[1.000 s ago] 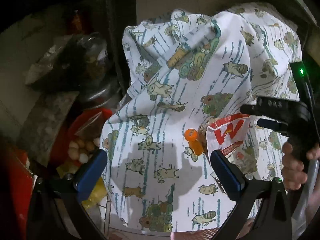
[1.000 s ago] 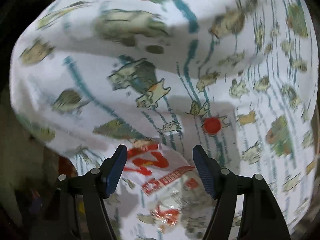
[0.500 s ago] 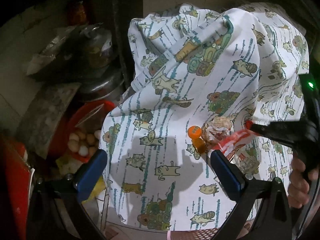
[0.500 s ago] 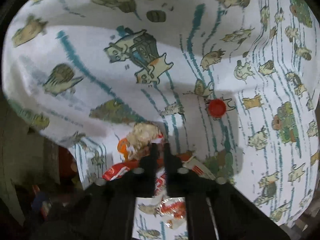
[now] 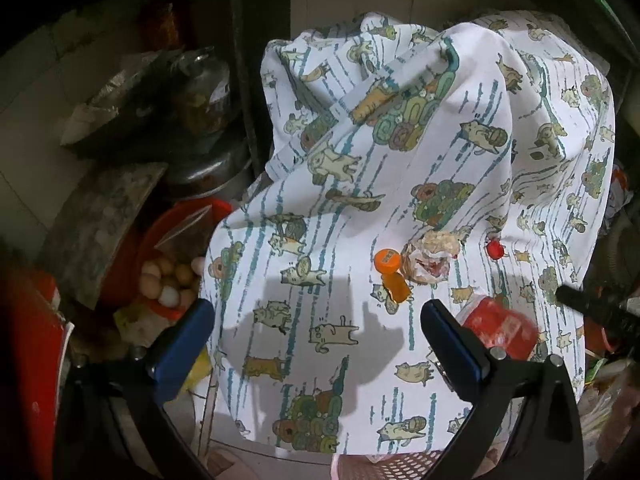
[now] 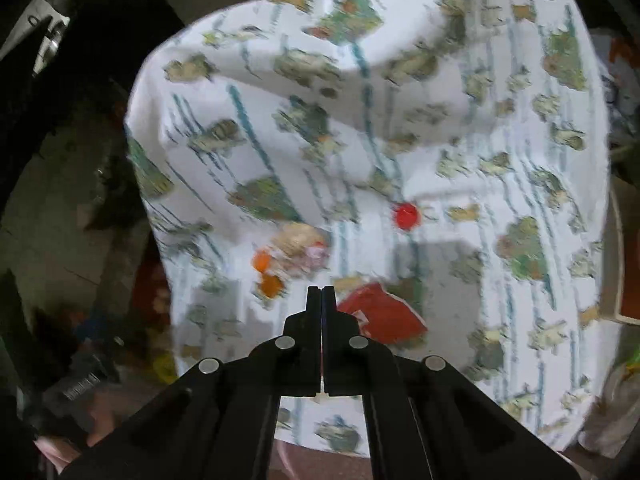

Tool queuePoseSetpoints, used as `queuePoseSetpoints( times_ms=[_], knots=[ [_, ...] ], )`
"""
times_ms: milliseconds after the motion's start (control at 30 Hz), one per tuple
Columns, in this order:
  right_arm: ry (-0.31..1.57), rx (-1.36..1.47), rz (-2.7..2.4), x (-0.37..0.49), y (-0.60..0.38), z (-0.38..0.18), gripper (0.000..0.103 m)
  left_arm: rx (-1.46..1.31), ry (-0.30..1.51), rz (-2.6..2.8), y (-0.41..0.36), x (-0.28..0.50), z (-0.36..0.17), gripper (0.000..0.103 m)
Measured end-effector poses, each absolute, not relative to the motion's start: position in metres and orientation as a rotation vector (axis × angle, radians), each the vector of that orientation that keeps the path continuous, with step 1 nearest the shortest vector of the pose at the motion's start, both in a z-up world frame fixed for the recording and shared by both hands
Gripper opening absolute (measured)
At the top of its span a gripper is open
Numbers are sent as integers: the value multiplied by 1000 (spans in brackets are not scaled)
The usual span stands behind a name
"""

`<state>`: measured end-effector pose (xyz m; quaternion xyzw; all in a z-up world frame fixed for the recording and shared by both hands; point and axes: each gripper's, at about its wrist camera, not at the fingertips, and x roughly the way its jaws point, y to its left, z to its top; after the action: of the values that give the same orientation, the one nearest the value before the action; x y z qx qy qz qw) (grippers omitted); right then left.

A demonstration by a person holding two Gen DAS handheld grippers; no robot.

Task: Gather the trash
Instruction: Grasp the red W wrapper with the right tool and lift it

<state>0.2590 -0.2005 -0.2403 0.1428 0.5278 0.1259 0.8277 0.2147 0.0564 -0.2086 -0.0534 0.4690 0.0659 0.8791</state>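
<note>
A cat-print cloth (image 5: 400, 160) is draped over a mound. On it lie an orange-capped small bottle (image 5: 390, 270), a crumpled paper wad (image 5: 430, 256) and a red cap (image 5: 495, 249). My left gripper (image 5: 316, 320) hovers open over the cloth, nothing between its blue pads. My right gripper (image 6: 322, 292) is shut, its tips pressed together, and a red wrapper (image 6: 380, 316) hangs blurred right beside them, seemingly pinched by an edge. In the left wrist view the right gripper (image 5: 560, 294) comes in from the right, with the red wrapper (image 5: 496, 332) just left of its tip.
A red bowl (image 5: 160, 224) with eggs sits left of the cloth, a metal pot (image 5: 208, 172) and a jar behind it. A pink mesh basket (image 5: 400, 464) shows at the bottom edge. Clutter fills the right side. A hand (image 6: 100, 436) shows at the lower left.
My right gripper closed on the red wrapper and drew it off the pile, down and to the right in the left wrist view. The paper wad is now uncovered. The left gripper stayed put.
</note>
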Motion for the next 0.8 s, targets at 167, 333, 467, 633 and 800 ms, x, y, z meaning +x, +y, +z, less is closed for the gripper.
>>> queuePoseSetpoints(
  times_ms=[167, 333, 467, 633, 800],
  knots=[
    [1158, 303, 169, 251, -214, -275, 50, -86, 971, 130, 50, 209, -208, 103],
    [1201, 233, 162, 237, -218, -303, 68, -72, 964, 122, 47, 205, -207, 103],
    [1257, 383, 225, 229, -222, -323, 72, -62, 970, 125, 45, 206, -209, 103],
    [1267, 639, 226, 228, -235, -344, 72, -79, 976, 117, 46, 205, -209, 103],
    [1221, 610, 249, 240, -227, -347, 48, -66, 983, 116, 44, 204, -214, 103]
  ],
)
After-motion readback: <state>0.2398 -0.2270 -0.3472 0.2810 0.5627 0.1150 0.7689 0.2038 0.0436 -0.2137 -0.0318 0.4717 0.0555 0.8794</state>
